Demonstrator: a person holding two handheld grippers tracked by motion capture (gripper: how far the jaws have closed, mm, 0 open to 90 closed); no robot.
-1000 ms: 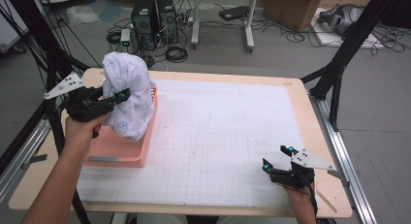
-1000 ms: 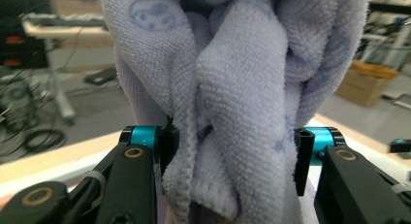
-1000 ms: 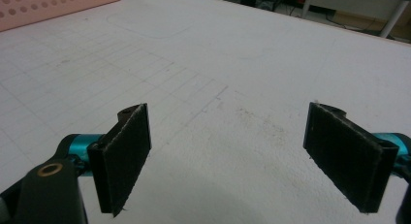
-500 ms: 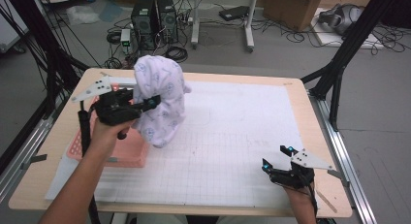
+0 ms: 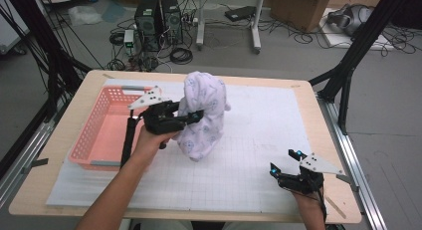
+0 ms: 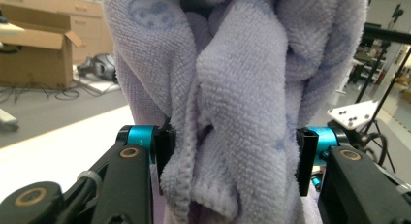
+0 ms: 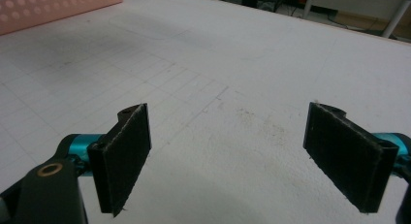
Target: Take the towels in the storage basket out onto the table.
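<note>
A pale lavender towel (image 5: 204, 115) with a faint printed pattern hangs bunched from my left gripper (image 5: 191, 116), its lower end touching or just above the white gridded mat (image 5: 259, 140) right of the basket. In the left gripper view both black pads press into the folds of the towel (image 6: 242, 88), so my left gripper (image 6: 235, 156) is shut on it. My right gripper (image 5: 285, 161) rests low near the table's front right corner. In the right gripper view my right gripper (image 7: 228, 112) stands open, with bare mat between its pads.
A pink perforated basket (image 5: 94, 135) sits at the left of the mat; its corner (image 7: 58, 6) shows in the right gripper view. Black frame legs stand at both table sides. Computers, cables and boxes lie on the floor beyond.
My left hand has carried the towel rightward from over the basket to the mat beside it, sinking a little. The right gripper has stayed put.
</note>
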